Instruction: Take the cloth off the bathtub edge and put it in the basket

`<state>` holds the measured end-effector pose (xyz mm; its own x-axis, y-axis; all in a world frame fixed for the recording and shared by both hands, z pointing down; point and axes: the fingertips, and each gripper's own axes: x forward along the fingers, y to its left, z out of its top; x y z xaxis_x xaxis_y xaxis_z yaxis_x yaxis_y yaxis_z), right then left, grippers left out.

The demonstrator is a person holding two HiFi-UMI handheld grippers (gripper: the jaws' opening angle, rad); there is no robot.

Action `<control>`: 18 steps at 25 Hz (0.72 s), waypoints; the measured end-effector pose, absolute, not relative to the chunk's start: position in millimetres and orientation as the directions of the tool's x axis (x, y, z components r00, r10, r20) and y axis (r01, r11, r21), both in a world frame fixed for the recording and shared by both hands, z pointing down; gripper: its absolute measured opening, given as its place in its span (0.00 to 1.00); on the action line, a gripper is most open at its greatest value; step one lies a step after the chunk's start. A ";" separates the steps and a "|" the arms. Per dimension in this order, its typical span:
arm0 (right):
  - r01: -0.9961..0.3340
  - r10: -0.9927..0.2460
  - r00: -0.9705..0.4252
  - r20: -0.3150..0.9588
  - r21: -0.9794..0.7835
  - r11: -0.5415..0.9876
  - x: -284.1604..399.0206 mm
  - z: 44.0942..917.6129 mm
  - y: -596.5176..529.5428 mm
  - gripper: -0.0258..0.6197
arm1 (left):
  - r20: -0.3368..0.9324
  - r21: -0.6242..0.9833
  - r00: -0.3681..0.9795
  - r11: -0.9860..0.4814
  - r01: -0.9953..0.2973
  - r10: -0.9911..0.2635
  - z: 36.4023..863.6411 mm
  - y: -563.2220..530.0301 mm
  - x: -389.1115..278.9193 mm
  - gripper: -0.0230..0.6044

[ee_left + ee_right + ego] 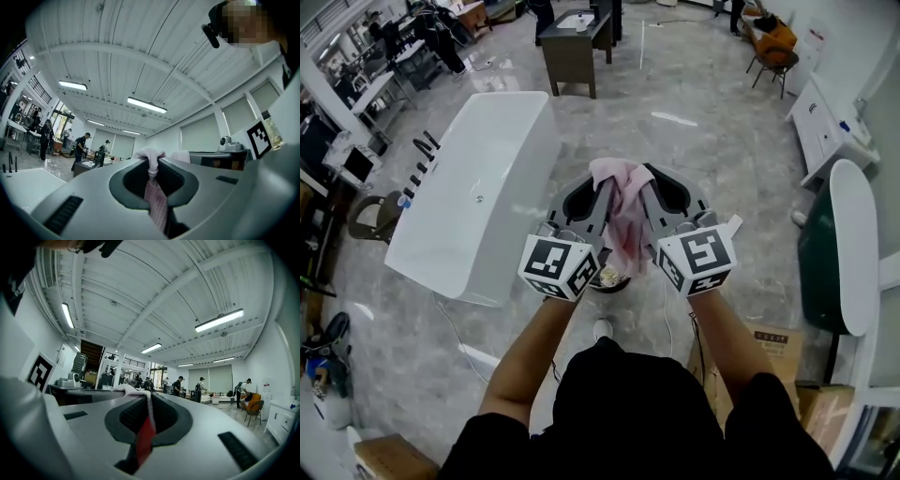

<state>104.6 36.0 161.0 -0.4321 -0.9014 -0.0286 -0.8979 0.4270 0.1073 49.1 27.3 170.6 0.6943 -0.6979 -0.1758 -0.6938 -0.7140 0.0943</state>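
Observation:
A pink cloth (623, 217) hangs in the air between my two grippers, held up in front of the person's chest. My left gripper (604, 189) is shut on the cloth's left part, and the fabric bunches out past its tips (150, 157). My right gripper (650, 190) is shut on the right part, with a thin fold of cloth (143, 427) pinched between its jaws. The white bathtub (478, 187) stands on the floor to the left, its edge bare. Directly below the cloth a small dark basket (610, 278) shows partly, mostly hidden by the grippers.
Black taps (422, 159) stand at the tub's far left side. A dark wooden table (572, 47) is ahead, an orange chair (776, 42) at the back right. A white cabinet (825, 127), a green and white unit (839, 248) and cardboard boxes (773, 349) line the right.

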 end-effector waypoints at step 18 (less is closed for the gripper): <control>-0.905 -0.909 -0.406 0.095 0.100 0.414 39.6 227.9 -82.9 0.09 | -0.118 0.209 0.733 -0.738 -0.641 -0.670 235.6 -83.8 -19.8 0.10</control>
<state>39.6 -82.9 227.9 -0.4055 -0.9091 0.0952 -0.9048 0.4140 0.0996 -19.8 -83.8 235.6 0.7330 -0.6699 -0.1179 -0.6411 -0.7383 0.2095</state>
